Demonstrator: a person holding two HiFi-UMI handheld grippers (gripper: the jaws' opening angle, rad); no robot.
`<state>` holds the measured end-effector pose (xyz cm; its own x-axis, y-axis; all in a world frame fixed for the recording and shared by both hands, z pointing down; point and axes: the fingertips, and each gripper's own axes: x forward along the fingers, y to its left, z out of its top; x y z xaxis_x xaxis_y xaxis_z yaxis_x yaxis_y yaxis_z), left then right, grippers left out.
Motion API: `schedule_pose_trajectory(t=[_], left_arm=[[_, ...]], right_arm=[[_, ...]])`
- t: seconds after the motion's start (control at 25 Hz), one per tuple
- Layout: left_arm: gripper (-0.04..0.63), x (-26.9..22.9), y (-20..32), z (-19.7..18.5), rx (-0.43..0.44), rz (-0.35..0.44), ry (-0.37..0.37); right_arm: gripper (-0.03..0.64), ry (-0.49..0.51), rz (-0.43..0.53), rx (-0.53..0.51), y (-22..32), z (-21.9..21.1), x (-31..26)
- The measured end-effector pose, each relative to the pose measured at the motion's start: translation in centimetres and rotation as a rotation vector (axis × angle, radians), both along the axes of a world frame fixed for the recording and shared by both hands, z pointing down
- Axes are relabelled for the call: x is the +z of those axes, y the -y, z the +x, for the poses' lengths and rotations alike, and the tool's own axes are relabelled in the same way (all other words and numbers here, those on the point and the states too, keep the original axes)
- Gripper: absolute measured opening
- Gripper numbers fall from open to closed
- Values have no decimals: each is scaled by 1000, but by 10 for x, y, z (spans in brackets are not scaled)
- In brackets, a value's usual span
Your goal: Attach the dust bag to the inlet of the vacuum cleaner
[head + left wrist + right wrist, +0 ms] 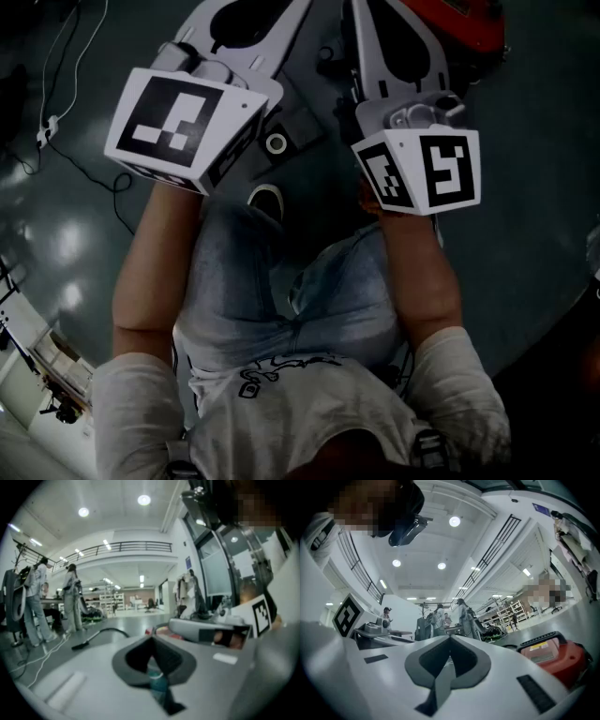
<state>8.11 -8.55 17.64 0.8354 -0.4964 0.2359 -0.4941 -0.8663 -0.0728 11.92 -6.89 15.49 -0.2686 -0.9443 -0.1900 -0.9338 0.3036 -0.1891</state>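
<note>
Vacuum cleaner [553, 656]: untouched; dust bag unseen.
Left gripper [151, 641]: closed, empty.
Right gripper [451, 640]: closed, near vacuum cleaner.
Done: 0 steps.

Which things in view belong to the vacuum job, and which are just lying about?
For the job:
red vacuum cleaner
left gripper and right gripper, both shut and empty
black hose on the floor, probably the vacuum's
No dust bag shows in any view.

Lying about:
cables on the floor
people standing in the background
</note>
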Motion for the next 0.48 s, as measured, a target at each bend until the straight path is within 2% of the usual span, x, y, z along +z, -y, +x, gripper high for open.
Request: schedule_pose_trajectory(t=[0.08,0.24,0.32,0.48], left_arm=[[3,10,14,-29,-16,-45,-6],[3,21,41,-82,-29,-38,16],[3,30,52,-103,-43,-67,15],[3,81,61,-128,-45,-135,60]], right_arm=[[12,-35,-25,-30,16,-22,9],[12,-74,-50,-29,48,-47,10],[12,-136,-86,-51,63,-59,11],[12,-315,-171,-217,64,-107,40]])
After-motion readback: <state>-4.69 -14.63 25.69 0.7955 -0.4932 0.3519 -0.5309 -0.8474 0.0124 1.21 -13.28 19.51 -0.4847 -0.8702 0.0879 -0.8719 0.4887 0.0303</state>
